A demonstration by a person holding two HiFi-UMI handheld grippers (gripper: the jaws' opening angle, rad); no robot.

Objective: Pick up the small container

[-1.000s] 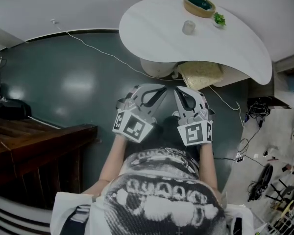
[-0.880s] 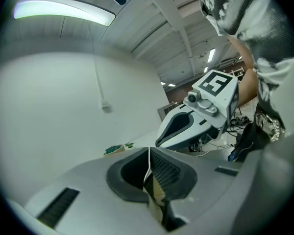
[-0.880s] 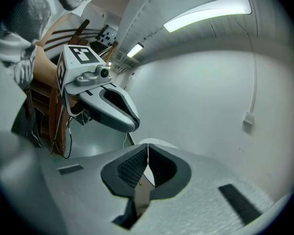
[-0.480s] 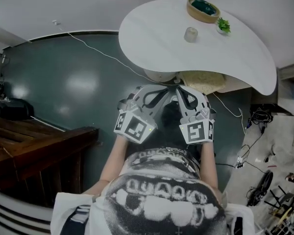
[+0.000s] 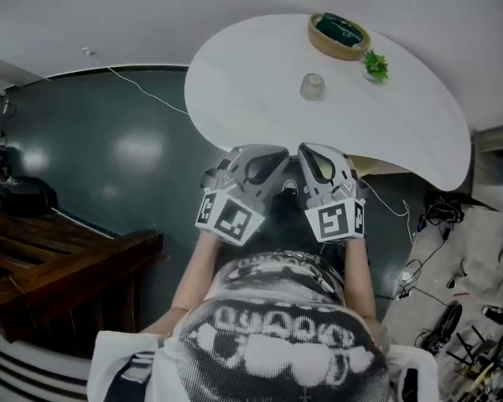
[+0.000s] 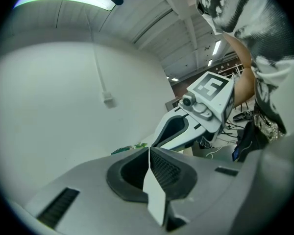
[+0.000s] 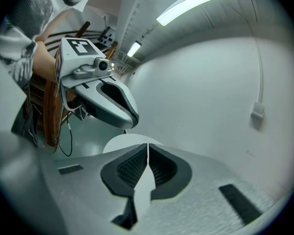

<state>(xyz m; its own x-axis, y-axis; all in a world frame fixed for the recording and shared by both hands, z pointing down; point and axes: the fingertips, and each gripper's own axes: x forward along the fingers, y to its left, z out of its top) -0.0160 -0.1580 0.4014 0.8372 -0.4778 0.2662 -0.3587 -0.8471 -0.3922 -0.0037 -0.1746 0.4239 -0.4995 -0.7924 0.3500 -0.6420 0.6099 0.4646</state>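
Observation:
The small container point(image 5: 312, 85), a pale translucent cup, stands upright on the white table point(image 5: 243, 74), well beyond both grippers. My left gripper point(image 5: 272, 156) and right gripper point(image 5: 310, 153) are side by side at the table's near edge, both shut with nothing between the jaws. In the left gripper view the left gripper point(image 6: 148, 152) has its pads pressed together, and the right gripper point(image 6: 196, 112) shows beside it. The right gripper view has the right gripper point(image 7: 147, 150) shut too, with the left gripper point(image 7: 100, 94) alongside and the table's edge point(image 7: 120, 142) just ahead.
A wooden bowl point(image 5: 339, 34) with something green in it and a small green plant point(image 5: 374, 64) sit at the table's far side. Dark wooden furniture point(image 5: 59, 262) stands at left. A white cable point(image 5: 142, 90) crosses the dark floor; cables and clutter point(image 5: 427, 216) lie at right.
The table has come closer and lower in the head view, so the grippers now reach its near edge. Both grippers stay shut and side by side.

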